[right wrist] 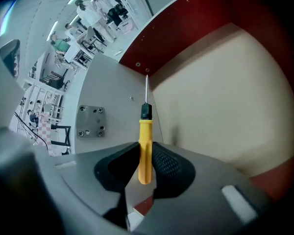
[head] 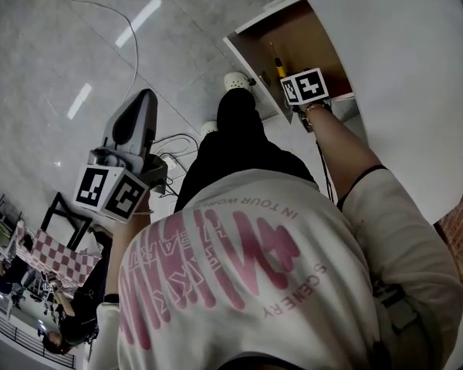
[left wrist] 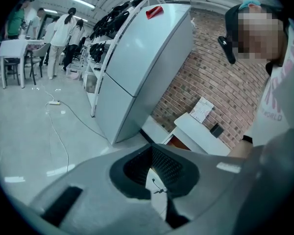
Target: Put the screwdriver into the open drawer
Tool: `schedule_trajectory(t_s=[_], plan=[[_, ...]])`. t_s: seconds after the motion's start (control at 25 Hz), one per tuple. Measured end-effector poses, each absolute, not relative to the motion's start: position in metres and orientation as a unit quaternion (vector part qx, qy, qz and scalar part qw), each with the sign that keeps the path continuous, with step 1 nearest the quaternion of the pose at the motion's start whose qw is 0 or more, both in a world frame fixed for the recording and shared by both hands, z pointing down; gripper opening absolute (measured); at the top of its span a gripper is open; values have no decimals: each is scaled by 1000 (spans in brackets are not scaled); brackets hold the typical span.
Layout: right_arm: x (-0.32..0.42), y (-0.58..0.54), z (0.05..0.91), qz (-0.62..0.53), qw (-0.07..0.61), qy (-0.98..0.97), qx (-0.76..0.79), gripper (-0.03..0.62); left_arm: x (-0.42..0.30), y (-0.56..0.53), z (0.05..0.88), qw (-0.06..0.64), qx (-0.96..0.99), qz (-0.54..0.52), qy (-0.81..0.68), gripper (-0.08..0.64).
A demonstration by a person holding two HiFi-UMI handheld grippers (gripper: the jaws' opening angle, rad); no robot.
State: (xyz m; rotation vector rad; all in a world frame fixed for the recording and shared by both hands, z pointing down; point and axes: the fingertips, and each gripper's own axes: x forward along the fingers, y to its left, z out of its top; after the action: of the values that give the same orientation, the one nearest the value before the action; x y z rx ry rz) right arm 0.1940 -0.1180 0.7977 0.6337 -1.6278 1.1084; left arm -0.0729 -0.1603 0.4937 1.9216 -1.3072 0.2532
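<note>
Right hand-held gripper [right wrist: 146,156] pinches the yellow screwdriver [right wrist: 145,143] by its handle, tip pointing down at the open drawer [right wrist: 220,97], near its corner. Left hand-held gripper [left wrist: 152,164] is empty, jaws pressed together.

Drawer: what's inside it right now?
The drawer shows a bare beige floor and red-brown walls, with nothing lying on the visible part. The yellow-handled screwdriver, clamped in the right gripper, points at one corner. That gripper covers the near part.
</note>
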Motion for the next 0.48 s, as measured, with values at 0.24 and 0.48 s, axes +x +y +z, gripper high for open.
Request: schedule_trajectory(t_s=[0.24,0.48], plan=[[193,-113,805,445,522,-689,235,91,-82,-147,491,382,749,93,-533,2],[195,-118,811,441,541,-676,238,91,-86,-145,496,393,740,89,-539,2]])
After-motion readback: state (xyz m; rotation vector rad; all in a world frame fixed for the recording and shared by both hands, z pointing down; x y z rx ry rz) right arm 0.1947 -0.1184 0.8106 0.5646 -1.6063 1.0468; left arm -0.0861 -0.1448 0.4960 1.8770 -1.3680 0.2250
